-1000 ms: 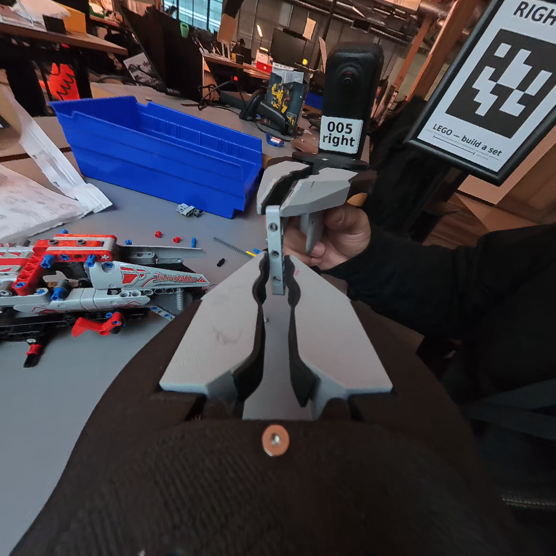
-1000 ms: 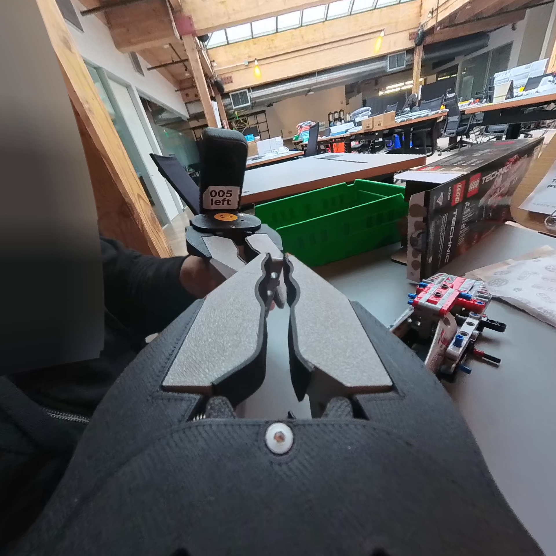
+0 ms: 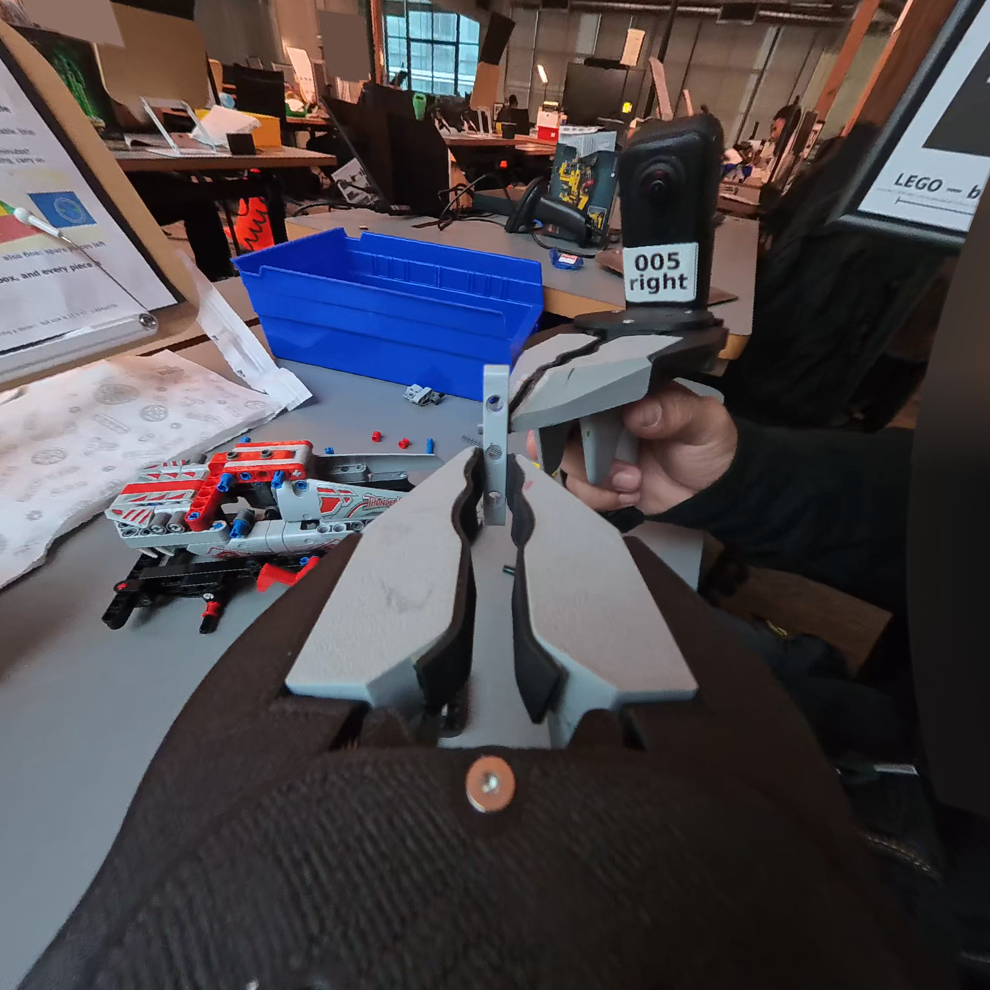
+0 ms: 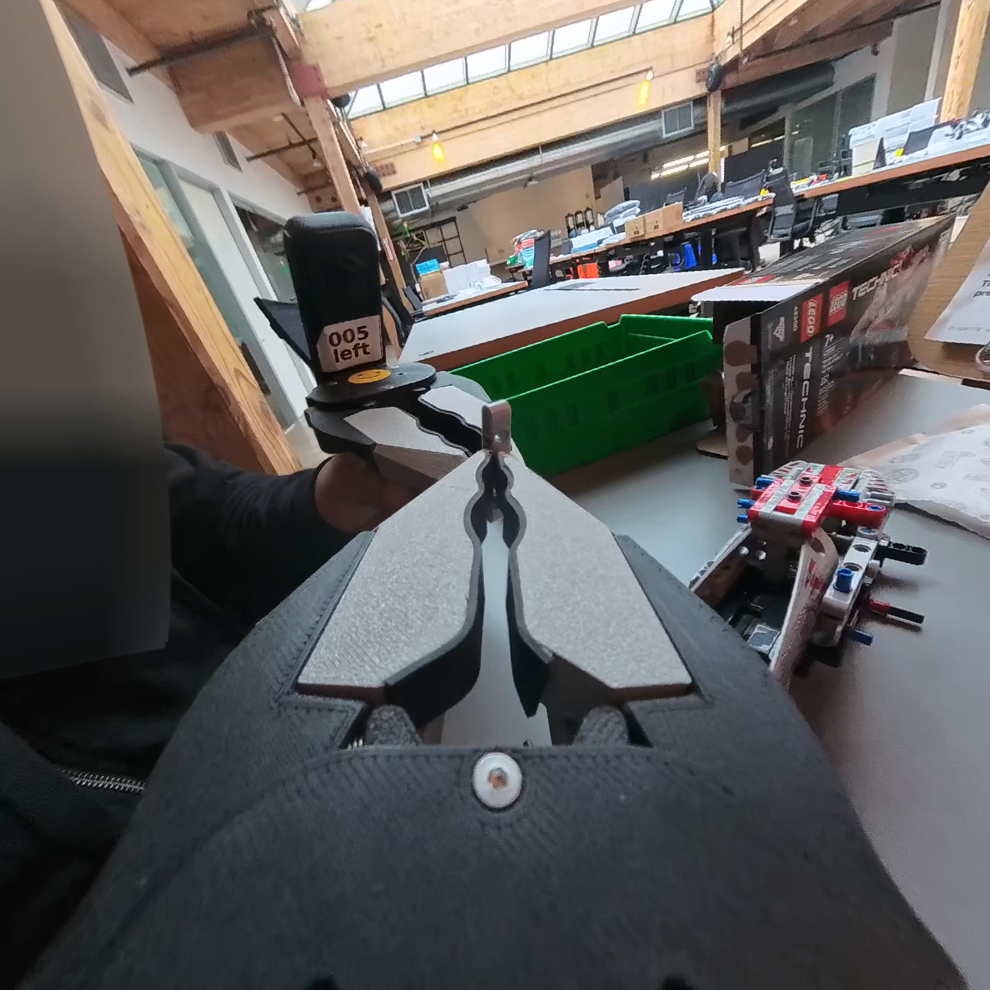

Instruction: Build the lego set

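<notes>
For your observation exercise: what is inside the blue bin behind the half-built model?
The blue bin shows only bare ribbed inner walls. Its front wall hides the floor, so any pieces lying inside cannot be seen.

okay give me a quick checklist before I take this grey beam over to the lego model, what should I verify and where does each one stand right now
1. Left gripper shut on the grey beam: ok.
2. Beam upright, holes showing: ok.
3. Right gripper closed at the beam: ok; a pin between its tips: cannot tell.
4. Lego model lying on the grey table, free of both grippers: ok.
5. Loose red pins out of the path: cannot tell.
</notes>
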The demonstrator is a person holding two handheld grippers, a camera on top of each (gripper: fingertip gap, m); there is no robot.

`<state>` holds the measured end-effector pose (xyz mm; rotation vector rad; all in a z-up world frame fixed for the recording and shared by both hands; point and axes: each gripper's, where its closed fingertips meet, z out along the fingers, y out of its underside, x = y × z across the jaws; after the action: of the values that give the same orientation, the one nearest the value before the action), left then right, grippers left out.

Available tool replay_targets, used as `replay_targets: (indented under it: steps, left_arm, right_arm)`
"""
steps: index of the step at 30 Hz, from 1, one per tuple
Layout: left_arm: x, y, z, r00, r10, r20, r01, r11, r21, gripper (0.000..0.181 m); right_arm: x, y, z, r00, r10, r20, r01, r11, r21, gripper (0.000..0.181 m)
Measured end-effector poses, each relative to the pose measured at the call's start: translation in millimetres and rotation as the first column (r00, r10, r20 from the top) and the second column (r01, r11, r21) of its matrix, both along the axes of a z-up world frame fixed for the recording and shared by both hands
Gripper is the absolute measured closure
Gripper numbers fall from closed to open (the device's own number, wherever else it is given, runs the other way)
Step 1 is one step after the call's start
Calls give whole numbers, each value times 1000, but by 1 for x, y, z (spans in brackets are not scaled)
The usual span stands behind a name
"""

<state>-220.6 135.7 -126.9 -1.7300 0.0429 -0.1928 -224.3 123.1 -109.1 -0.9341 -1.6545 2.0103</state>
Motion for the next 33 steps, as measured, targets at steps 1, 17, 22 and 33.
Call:
replay_targets:
  steps: [1,17,22,33]
  left_arm:
    - [0,0,1,1000,-1,8,1,1000,1,175]
    - [-3,0,-5,984,57,-170,-63,998,-31,175]
    - [-6,-1,-7,966,67,-250,-83,995,-54,175]
    - [-13,1,-16,940,106,-324,-140,987,-84,175]
  right_arm:
    - [0,0,1,1000,-4,-3,4,1000,-2,181]
    - [-3,-2,-5,999,-27,21,27,999,-28,181]
    - [-4,-2,-7,999,-26,38,28,998,-50,181]
    - [-11,1,-15,993,-107,55,110,991,-70,181]
